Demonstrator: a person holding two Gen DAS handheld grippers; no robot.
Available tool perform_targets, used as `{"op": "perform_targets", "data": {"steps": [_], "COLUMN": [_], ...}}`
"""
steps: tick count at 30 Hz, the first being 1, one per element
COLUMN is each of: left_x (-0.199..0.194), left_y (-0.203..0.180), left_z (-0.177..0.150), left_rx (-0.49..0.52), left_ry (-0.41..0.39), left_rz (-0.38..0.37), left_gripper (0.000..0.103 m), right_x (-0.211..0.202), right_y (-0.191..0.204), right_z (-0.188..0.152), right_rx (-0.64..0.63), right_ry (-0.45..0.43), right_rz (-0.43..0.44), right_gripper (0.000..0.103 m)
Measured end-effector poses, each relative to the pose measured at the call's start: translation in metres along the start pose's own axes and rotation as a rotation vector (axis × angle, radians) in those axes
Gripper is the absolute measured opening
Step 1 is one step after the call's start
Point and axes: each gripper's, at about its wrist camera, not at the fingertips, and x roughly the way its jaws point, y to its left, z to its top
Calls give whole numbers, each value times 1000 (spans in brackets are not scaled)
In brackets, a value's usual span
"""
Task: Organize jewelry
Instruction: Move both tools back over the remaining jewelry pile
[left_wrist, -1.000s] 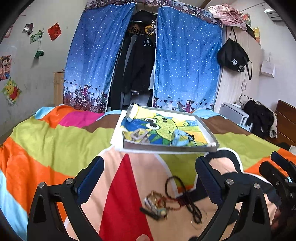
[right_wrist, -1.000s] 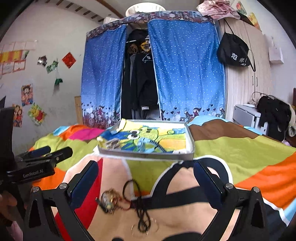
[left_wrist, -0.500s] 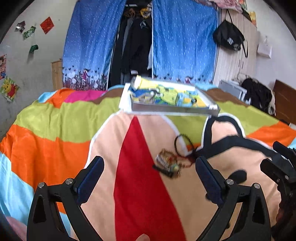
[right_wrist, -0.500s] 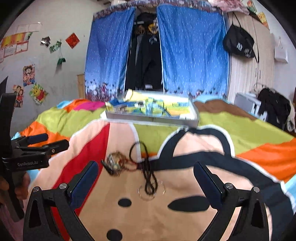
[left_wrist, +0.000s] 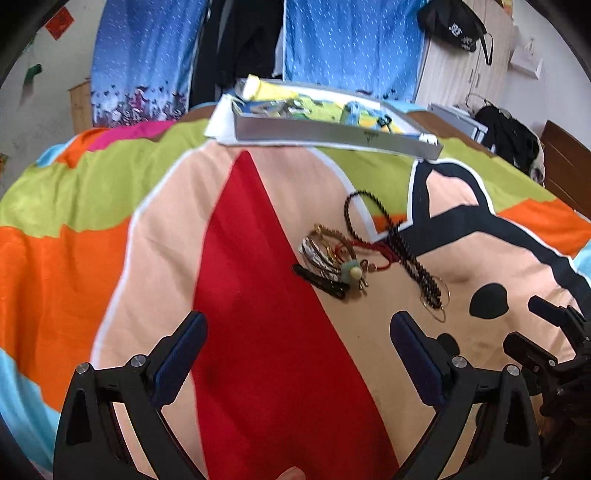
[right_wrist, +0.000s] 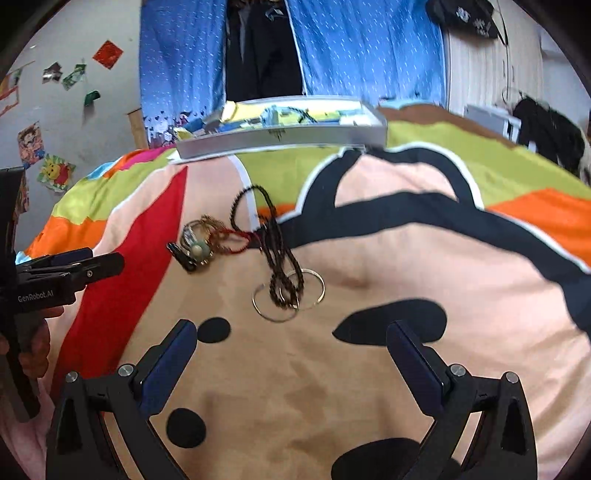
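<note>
A tangle of jewelry lies on the colourful bedspread: stacked bangles with a green bead (left_wrist: 328, 254) (right_wrist: 197, 243), a black hair clip (left_wrist: 319, 282) (right_wrist: 181, 254), a dark bead necklace (left_wrist: 399, 243) (right_wrist: 275, 254) and thin metal hoops (right_wrist: 288, 295) (left_wrist: 436, 302). A grey tray (left_wrist: 332, 131) (right_wrist: 280, 134) lined with a cartoon picture sits farther back and holds a few small items. My left gripper (left_wrist: 297, 328) is open, short of the pile. My right gripper (right_wrist: 288, 339) is open, just short of the hoops.
The bedspread (left_wrist: 258, 295) covers the whole bed. The right gripper's body shows at the left view's right edge (left_wrist: 546, 350). The left gripper, held by a hand, shows at the right view's left edge (right_wrist: 55, 273). Blue curtains (right_wrist: 362, 48) and hanging clothes stand behind the bed.
Both grippers have tilted downward and risen over the bed, so the jewelry pile now sits higher and larger in both views. Both stay open. The jewelry itself has not moved.
</note>
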Motion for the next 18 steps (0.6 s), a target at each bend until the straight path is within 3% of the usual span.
{"op": "perform_targets", "data": {"steps": [12,18], "left_x": [36,49], "left_y": [9,6], "left_z": [8,13], "left_rx": [-6,10], "left_ry": [48,49], "left_rz": [-37,-85], "left_gripper": [97,96], "right_x": [31,43], "right_y": [-15,-20], "right_z": [2,8], "right_rx": [72,88], "right_ry": [43,58], "right_rz": [51,71], "right_gripper": [103,85]}}
